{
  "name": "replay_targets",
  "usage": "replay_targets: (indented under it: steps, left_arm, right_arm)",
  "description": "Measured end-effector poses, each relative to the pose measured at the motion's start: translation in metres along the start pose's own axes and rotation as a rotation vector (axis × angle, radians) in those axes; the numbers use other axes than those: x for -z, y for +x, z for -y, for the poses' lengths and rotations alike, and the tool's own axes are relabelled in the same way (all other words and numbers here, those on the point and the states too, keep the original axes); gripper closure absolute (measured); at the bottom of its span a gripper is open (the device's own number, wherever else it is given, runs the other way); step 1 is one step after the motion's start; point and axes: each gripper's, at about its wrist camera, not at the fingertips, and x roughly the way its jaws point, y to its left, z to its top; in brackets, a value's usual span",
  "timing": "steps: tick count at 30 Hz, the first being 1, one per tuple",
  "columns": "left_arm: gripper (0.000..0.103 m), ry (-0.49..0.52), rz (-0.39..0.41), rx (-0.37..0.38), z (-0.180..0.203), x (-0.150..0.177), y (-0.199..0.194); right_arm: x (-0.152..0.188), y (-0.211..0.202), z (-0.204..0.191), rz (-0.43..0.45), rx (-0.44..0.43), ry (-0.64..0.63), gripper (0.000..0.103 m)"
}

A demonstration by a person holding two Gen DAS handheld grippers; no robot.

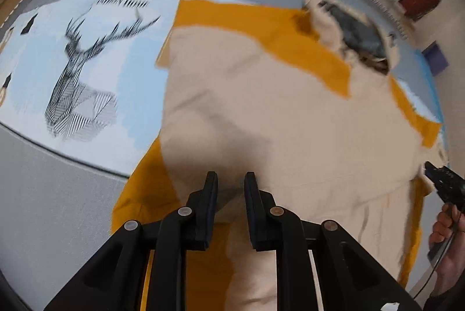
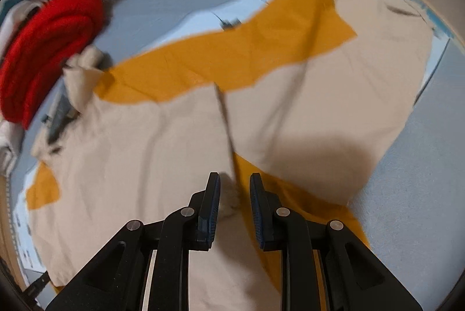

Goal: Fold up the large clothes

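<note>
A grey-blue padded bed surface (image 1: 52,209) carries the task's thing: a large beige-and-mustard cloth garment (image 1: 261,122), spread mostly flat beside a pale blue deer-print sheet (image 1: 81,64). It looks light, limp and prone to wrinkling, so hems or corners seem the best hold. Left tongs (image 1: 231,180) and right tongs (image 2: 234,180) hover narrowly parted, holding nothing.

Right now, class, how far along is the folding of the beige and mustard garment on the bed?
Done: the beige and mustard garment is spread on the bed, with a beige panel turned over the mustard. In hand: nothing; the left gripper and right gripper hover open above it. Left: the remaining folds; the garment is wide and wrinkled.
</note>
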Motion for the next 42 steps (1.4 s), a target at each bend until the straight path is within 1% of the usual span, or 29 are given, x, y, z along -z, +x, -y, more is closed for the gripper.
replay_targets:
  steps: [2, 6, 8, 10, 11, 12, 14, 15, 16, 17, 19, 20, 22, 23, 24, 25, 26, 27, 28, 29, 32, 34, 36, 37, 39, 42]
  left_arm:
    - [0.086, 0.000, 0.003, 0.041, 0.002, 0.000, -0.001]
    - [0.086, 0.011, 0.019, 0.060, 0.009, 0.003, -0.003]
    - [0.086, 0.012, 0.021, 0.092, 0.008, 0.004, -0.003]
    - [0.086, 0.016, -0.017, 0.089, 0.009, 0.005, 0.008]
    - [0.085, 0.025, -0.045, 0.064, 0.012, 0.005, 0.016]
    - [0.085, 0.039, -0.079, 0.024, 0.010, 0.008, 0.024]
    - [0.085, 0.070, -0.143, -0.089, 0.008, 0.016, 0.039]
    - [0.085, 0.075, -0.143, -0.101, 0.010, 0.016, 0.040]
    - [0.085, 0.075, -0.134, -0.097, 0.010, 0.015, 0.038]
    - [0.085, 0.073, -0.118, -0.082, 0.011, 0.013, 0.033]
    - [0.085, 0.069, -0.070, -0.045, 0.013, 0.008, 0.020]
    - [0.084, 0.058, -0.038, -0.024, 0.012, 0.004, 0.013]
    - [0.084, 0.027, -0.007, -0.011, 0.007, 0.001, 0.006]
    - [0.084, 0.008, 0.002, -0.016, 0.002, 0.000, 0.005]
    - [0.084, -0.017, 0.007, -0.039, -0.006, 0.000, 0.008]
    - [0.084, -0.033, -0.005, -0.074, -0.012, 0.000, 0.014]
    - [0.084, -0.049, -0.033, -0.120, -0.015, 0.002, 0.022]
    - [0.084, -0.075, -0.080, -0.156, -0.026, 0.008, 0.032]
    - [0.084, -0.092, -0.083, -0.148, -0.029, 0.009, 0.033]
    - [0.084, -0.101, -0.074, -0.144, -0.030, 0.009, 0.030]
    - [0.083, -0.075, -0.025, -0.141, -0.022, 0.008, 0.018]
    - [0.083, -0.071, -0.042, -0.150, -0.023, 0.011, 0.023]
    - [0.083, -0.081, -0.069, -0.164, -0.024, 0.019, 0.028]
    - [0.083, -0.080, -0.051, -0.170, -0.021, 0.021, 0.022]
    - [0.083, -0.046, -0.007, -0.166, -0.009, 0.022, 0.005]
    - [0.083, 0.024, 0.071, -0.135, 0.013, 0.025, -0.022]
  right_arm:
    - [0.002, -0.004, -0.009, 0.014, -0.058, -0.015, 0.080]
    - [0.004, -0.002, -0.023, 0.000, -0.123, -0.025, 0.080]
    - [0.007, 0.007, -0.027, -0.041, -0.167, -0.040, 0.079]
    - [0.012, 0.021, -0.028, -0.116, -0.196, -0.051, 0.077]
    - [0.016, 0.028, -0.025, -0.142, -0.164, -0.053, 0.077]
    - [0.021, 0.032, -0.022, -0.151, -0.140, -0.052, 0.077]
    - [0.019, 0.035, -0.016, -0.154, -0.152, -0.029, 0.080]
    - [0.018, 0.035, -0.015, -0.154, -0.146, -0.029, 0.081]
    - [0.016, 0.031, -0.017, -0.141, -0.125, -0.040, 0.081]
    - [0.014, 0.026, -0.019, -0.113, -0.086, -0.061, 0.081]
    - [0.011, 0.017, -0.020, -0.069, -0.020, -0.080, 0.076]
    - [0.008, 0.014, -0.018, -0.054, -0.020, -0.075, 0.076]
    - [0.005, 0.012, -0.013, -0.054, -0.043, -0.060, 0.076]
    - [0.005, 0.013, -0.011, -0.060, -0.050, -0.054, 0.076]
    - [0.005, 0.014, -0.009, -0.065, -0.053, -0.053, 0.076]
    - [0.005, 0.015, -0.007, -0.071, -0.052, -0.057, 0.075]
    - [0.005, 0.018, -0.006, -0.080, -0.046, -0.065, 0.075]
    - [0.007, 0.022, -0.006, -0.095, -0.041, -0.073, 0.074]
    - [0.008, 0.027, -0.006, -0.114, -0.034, -0.079, 0.074]
    - [0.009, 0.025, -0.004, -0.114, -0.034, -0.074, 0.074]
    - [0.009, 0.017, -0.002, -0.101, -0.028, -0.077, 0.073]
    - [0.011, 0.016, 0.005, -0.118, 0.002, -0.071, 0.071]
    - [0.012, 0.014, 0.016, -0.133, 0.013, -0.034, 0.071]
    - [0.013, 0.010, 0.022, -0.130, 0.011, -0.015, 0.071]
    - [0.010, -0.002, 0.031, -0.100, 0.012, -0.002, 0.071]
    - [0.003, -0.029, 0.042, -0.018, 0.008, -0.018, 0.071]
